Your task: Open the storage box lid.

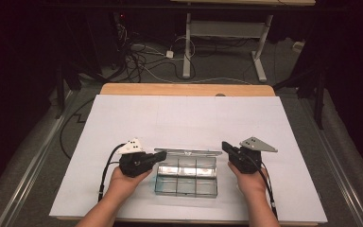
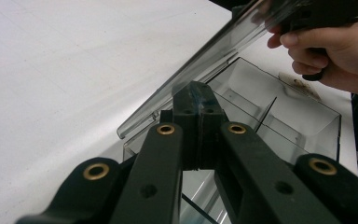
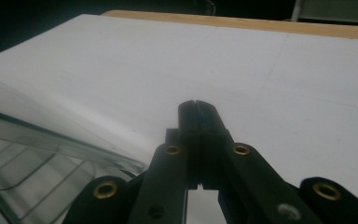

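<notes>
White sheeting (image 1: 137,118) covered the table, with a dark floor and loose cables beyond. Item: one clear box (image 1: 186,187), six compartments, all seemingly vacant, set near the front edge between the two hands. Its lid (image 1: 189,152) was raised along the far side, at an angle not to be read exactly. Left gripper (image 1: 159,156): jaws clenched on nothing, tips just at the lid's left end; contact could not be confirmed. Right gripper (image 1: 226,146): jaws likewise clenched and unladen, beside the lid's right end. Step judged in hand: swinging the lid on its hinge. Handling note: the lid is best pushed evenly at both ends, gently, so the light box is not slid or tipped; clenched tips should be kept on the lid's edge, not its face.
</notes>
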{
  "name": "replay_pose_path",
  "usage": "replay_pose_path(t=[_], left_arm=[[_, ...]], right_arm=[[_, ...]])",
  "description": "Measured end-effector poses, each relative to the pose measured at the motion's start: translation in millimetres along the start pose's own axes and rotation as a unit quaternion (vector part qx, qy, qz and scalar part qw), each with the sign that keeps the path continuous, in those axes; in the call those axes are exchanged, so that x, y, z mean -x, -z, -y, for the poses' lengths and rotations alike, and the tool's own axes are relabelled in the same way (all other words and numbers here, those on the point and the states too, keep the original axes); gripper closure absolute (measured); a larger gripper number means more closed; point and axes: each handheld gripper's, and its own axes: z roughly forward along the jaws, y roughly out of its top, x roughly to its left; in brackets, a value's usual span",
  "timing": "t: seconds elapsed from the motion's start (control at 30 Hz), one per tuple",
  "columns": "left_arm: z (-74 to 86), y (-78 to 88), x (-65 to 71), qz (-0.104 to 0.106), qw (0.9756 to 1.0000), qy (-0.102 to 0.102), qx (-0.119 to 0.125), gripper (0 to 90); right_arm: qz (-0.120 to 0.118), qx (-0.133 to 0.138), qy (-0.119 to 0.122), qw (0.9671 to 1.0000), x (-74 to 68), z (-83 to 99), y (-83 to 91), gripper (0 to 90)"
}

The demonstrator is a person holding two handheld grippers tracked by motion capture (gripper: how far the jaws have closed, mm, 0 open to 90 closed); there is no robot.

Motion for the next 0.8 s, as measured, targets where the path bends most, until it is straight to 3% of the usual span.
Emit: replay_pose_path(t=[0.13,0.4,0.8], left_arm=[[-0.9,-0.8,-0.4,-0.001,1.0000,0.002,0.003,87.6],[-2.9,-2.9,-2.2,-0.001,1.0000,0.003,0.007,87.6],[-2.1,-9.5,-7.3,-0.006,1.0000,0.006,0.001,87.6]], right_arm=[[-0.022,0.008,0.007,0.9997,-6.9,-5.8,-2.3,90.0],[-0.012,0.005,0.002,0.9999,-12.6,-11.8,-4.2,90.0],[-0.035,0.022,0.016,0.9990,-17.4,-16.1,-9.1,90.0]])
